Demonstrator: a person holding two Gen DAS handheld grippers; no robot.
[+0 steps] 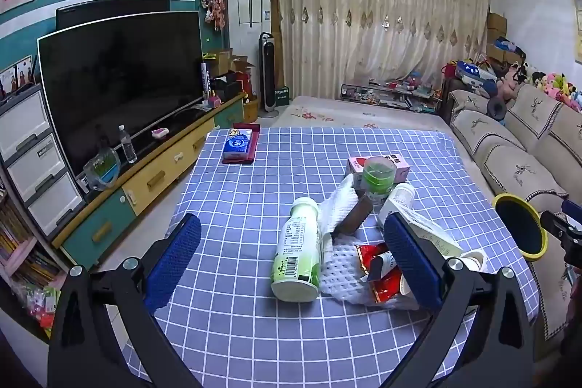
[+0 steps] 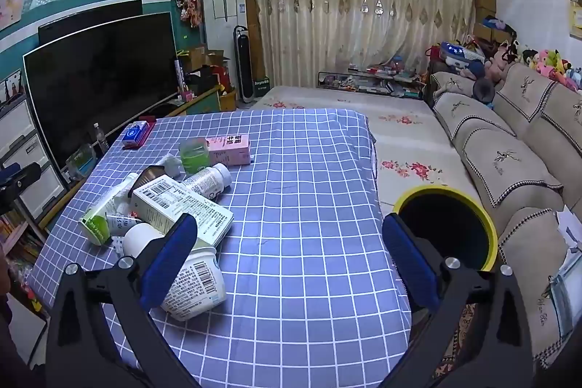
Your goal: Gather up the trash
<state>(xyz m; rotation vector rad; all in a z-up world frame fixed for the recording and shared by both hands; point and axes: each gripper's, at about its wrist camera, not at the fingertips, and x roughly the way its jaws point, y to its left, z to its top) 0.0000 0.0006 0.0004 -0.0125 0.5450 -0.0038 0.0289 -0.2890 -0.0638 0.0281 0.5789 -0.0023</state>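
A pile of trash lies on the blue checked table (image 1: 236, 206): a green and white bottle (image 1: 298, 250) on its side, white foam netting (image 1: 338, 275), a red wrapper (image 1: 378, 271), a cardboard tube (image 1: 354, 217), a green cup (image 1: 378, 175) and a pink carton (image 1: 400, 166). My left gripper (image 1: 293, 239) is open, with its jaws on either side of the bottle. My right gripper (image 2: 289, 242) is open and empty over bare cloth, right of the pile. There I see a white carton (image 2: 182, 210), a white tub (image 2: 196, 282) and the pink carton (image 2: 229, 150). A yellow-rimmed black bin (image 2: 451, 228) stands off the table's right edge.
A tissue pack (image 1: 238, 142) lies on a red holder at the table's far left. A TV (image 1: 120, 79) on a low cabinet stands to the left. A sofa (image 2: 509, 148) runs along the right. A flowered mat (image 2: 363, 104) lies beyond the table. The bin also shows in the left wrist view (image 1: 520, 228).
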